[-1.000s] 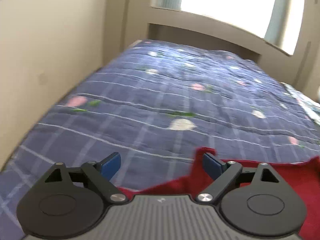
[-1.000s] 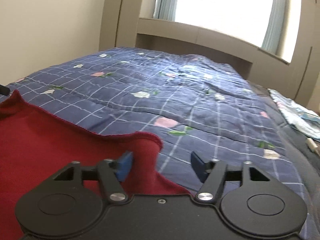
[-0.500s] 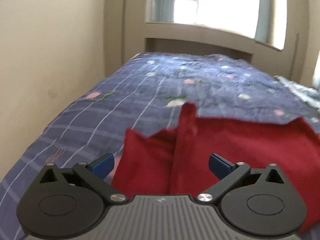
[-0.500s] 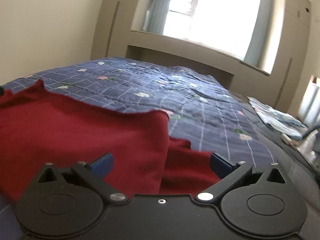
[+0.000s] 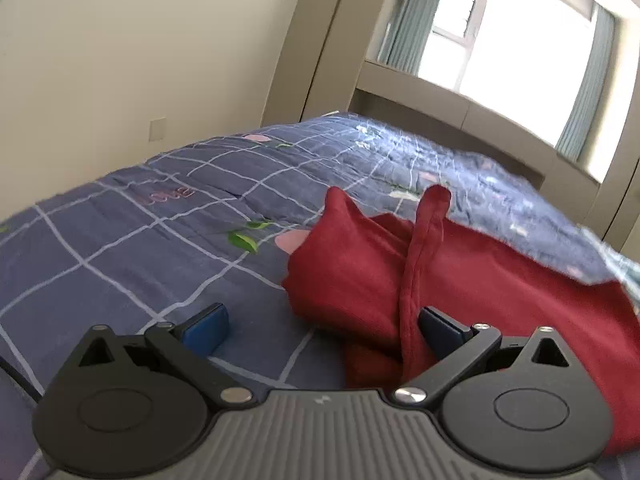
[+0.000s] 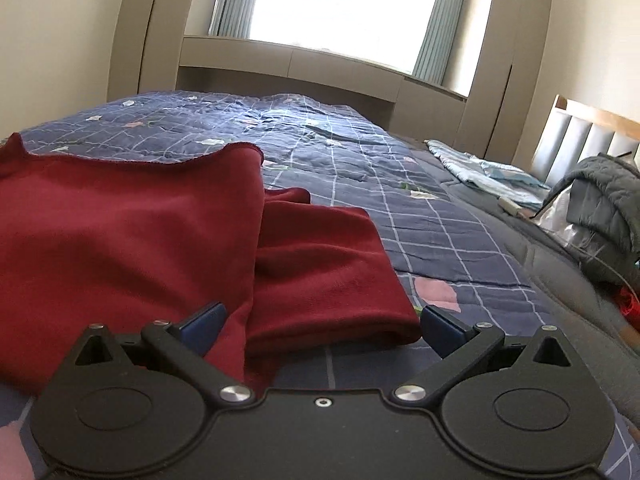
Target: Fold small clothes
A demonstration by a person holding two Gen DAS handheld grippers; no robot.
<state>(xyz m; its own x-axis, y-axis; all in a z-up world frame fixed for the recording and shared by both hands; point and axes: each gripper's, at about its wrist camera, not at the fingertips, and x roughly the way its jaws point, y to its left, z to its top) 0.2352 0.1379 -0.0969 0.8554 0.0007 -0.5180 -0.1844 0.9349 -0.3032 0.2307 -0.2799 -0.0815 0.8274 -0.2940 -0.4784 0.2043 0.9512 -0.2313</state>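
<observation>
The left claw stands wide with nothing gripped, its blue fingertips low over the bed; one hem of the red garment stands up just beside its right fingertip. The right claw is also spread wide and grips nothing, with the folded edge of the same red garment lying between its fingers. The garment rests on a blue checked quilt covering the bed, with a grey jacket heaped at the far right and a bright window beyond.
</observation>
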